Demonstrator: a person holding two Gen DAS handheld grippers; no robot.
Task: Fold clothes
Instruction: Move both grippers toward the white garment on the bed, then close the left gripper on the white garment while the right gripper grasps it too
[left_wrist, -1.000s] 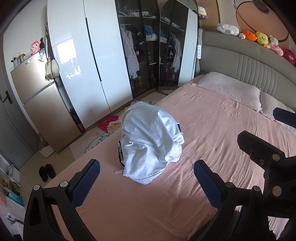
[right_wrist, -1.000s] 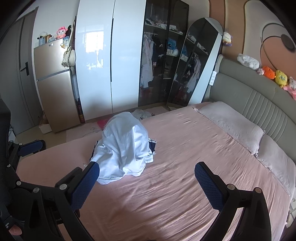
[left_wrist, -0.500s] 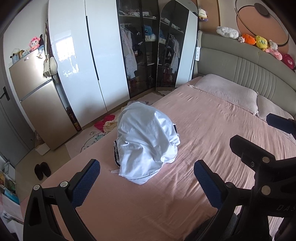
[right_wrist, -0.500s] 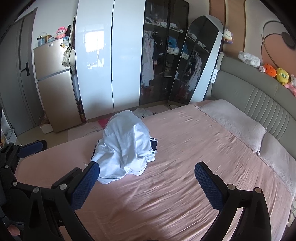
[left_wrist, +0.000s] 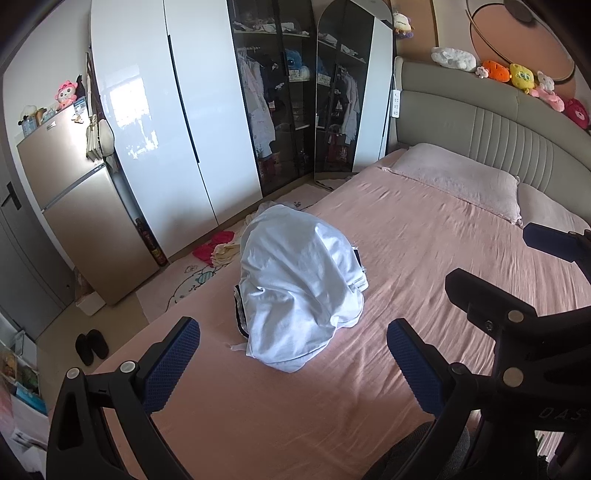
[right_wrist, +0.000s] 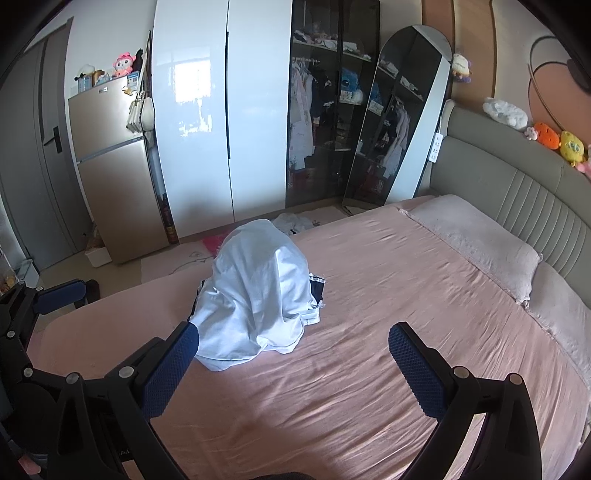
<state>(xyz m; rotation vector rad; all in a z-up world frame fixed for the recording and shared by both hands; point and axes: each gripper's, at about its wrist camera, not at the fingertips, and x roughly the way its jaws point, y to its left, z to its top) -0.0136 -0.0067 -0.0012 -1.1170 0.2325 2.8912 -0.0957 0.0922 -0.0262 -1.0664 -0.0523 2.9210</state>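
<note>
Only partly readable pale lettering, "DAS" with the rest cut off, on the black body of the right tool (left_wrist: 554, 266) at the near right edge of the left wrist view; nothing else legible anywhere.

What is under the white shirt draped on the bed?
The white shirt covers a mound on the bed. Dark fabric with white trim pokes out at its edges. Whatever else makes up the mound is hidden.

Showing matt white cloth heap (left_wrist: 295, 288) on creased pink sheet (left_wrist: 424, 258); glossy wardrobe doors (left_wrist: 177, 110); textured blue pads (left_wrist: 170, 365).
</note>
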